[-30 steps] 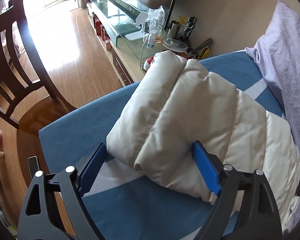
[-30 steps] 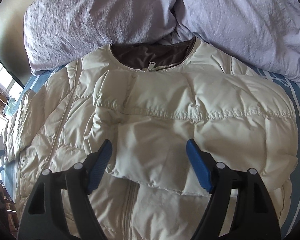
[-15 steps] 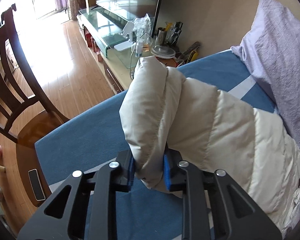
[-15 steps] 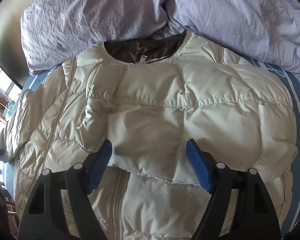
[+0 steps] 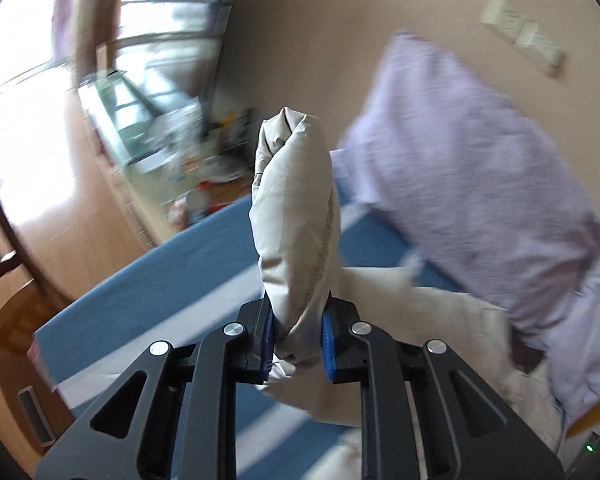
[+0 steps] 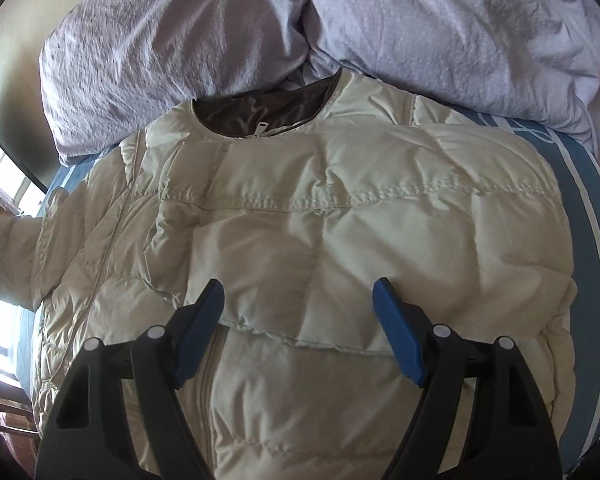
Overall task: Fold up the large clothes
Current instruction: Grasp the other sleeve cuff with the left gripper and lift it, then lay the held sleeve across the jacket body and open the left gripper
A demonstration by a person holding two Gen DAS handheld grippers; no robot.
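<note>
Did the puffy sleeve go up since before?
Yes. The left gripper, whose jaws have just been closing, is clamped on the cream sleeve and has lifted it off the blue bedsheet; it now stands upright beside the lilac pillow.

Daylight blew out the window at left, left-wrist view was heavily motion-blurred, right-wrist view was sharp, softly lit, both bent by fisheye with dark corners.

Quilted jacket of faintly glossy cloth; pillows matt, crinkled; tongs black plastic.
</note>
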